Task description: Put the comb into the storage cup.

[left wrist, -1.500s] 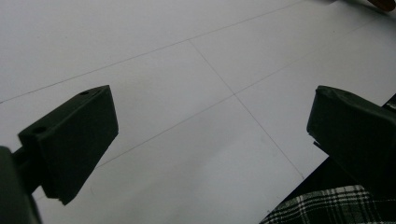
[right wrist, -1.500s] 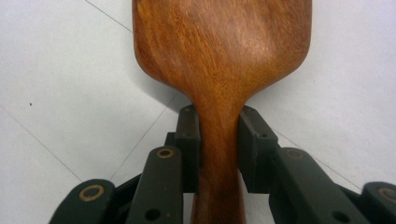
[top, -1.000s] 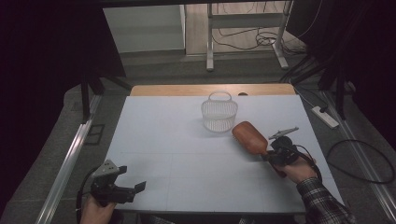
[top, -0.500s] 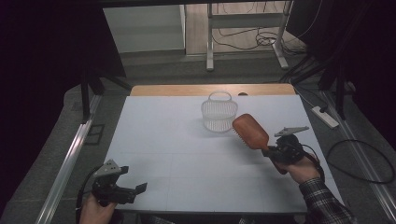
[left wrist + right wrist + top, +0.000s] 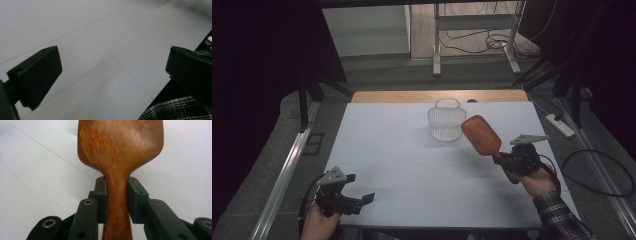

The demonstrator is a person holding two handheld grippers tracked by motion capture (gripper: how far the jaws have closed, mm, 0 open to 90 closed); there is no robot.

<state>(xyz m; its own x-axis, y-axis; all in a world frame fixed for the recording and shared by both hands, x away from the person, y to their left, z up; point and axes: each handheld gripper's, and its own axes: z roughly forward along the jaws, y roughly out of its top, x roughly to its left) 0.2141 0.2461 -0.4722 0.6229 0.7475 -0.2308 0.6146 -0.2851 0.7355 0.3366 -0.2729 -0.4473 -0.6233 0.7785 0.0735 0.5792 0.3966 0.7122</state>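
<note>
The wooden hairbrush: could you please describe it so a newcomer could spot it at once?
Start at the white table and go to its far right side, beside the white wire basket. The wooden hairbrush, held by its handle in the right tongs, is the one reddish-brown, paddle-shaped thing there.

White table with faint grid lines, white wire basket (handle up) toward far edge

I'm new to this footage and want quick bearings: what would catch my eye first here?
The wooden hairbrush, its handle clamped in the right gripper, stands out in mid-air over the white table, right of centre. Just beyond it a white wire basket stands near the table's far edge. The left gripper waits at the near left corner, jaws apart with nothing between them.
</note>
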